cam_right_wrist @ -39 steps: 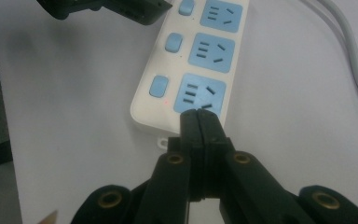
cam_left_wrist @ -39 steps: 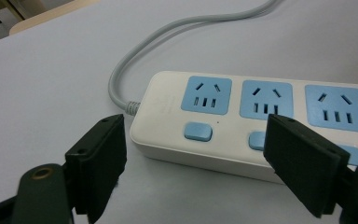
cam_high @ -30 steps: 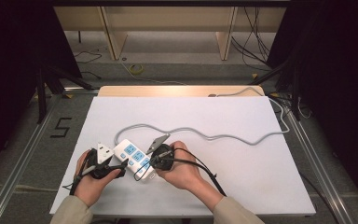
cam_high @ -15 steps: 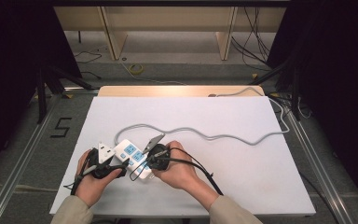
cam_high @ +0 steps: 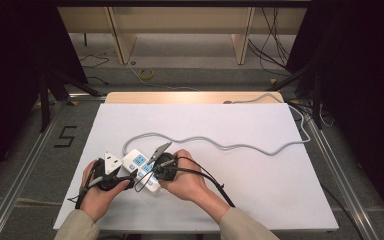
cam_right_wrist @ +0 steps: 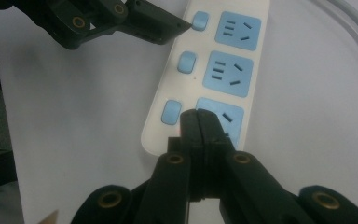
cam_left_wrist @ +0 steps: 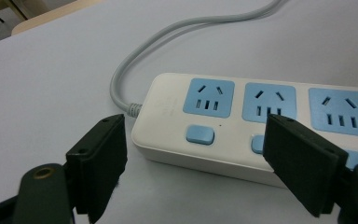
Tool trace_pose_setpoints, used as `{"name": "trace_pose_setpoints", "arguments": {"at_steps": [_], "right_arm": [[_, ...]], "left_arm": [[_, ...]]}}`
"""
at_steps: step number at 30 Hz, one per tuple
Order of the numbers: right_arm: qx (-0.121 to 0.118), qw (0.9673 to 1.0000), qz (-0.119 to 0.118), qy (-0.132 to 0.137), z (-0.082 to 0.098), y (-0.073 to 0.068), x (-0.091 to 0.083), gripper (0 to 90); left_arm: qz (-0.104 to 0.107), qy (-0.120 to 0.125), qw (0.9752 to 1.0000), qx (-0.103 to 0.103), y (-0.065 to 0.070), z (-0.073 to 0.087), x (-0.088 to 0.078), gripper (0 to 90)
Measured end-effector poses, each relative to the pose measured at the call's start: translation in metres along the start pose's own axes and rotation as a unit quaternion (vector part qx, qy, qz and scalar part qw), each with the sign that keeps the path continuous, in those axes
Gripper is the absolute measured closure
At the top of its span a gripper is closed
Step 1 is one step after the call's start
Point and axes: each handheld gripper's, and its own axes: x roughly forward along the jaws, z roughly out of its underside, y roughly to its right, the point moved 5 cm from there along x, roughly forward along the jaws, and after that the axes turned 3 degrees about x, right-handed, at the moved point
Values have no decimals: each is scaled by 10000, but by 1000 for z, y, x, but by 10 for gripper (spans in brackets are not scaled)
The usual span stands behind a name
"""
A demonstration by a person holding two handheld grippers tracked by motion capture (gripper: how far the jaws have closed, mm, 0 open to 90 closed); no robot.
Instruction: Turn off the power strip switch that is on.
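A white power strip [cam_high: 141, 169] with blue sockets lies near the front-left corner of the white table [cam_high: 260, 190], its grey cable [cam_high: 230, 146] snaking off toward the far-right corner. The right gripper [cam_right_wrist: 199, 122], fingers pressed together with nothing between them, has come in from the right over the past second and now rests its tip at the end of the strip farthest from the cable, just beside the last blue switch [cam_right_wrist: 171, 112] and at the edge of the last socket (whether it is touching the plastic cannot be told). The left gripper [cam_left_wrist: 200, 154], fingers spread wide, waits at the strip's cable end, one finger out over the bare table and the other in front of the second switch, gripping nothing. A small white plug adapter [cam_high: 111, 163] sits by the left hand [cam_high: 97, 192]. The closing-in of the right gripper suggests a press on that end switch is the step in hand, with the left poised to steady the strip.
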Motion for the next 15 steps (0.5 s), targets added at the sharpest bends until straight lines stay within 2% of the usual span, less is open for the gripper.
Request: {"name": "trace_pose_setpoints", "arguments": {"at_steps": [15], "right_arm": [[52, 10000, -9, -53, -5, 1, 5, 900]], "left_arm": [[-94, -38, 9999, -53, -6, 3, 1, 222]]}}
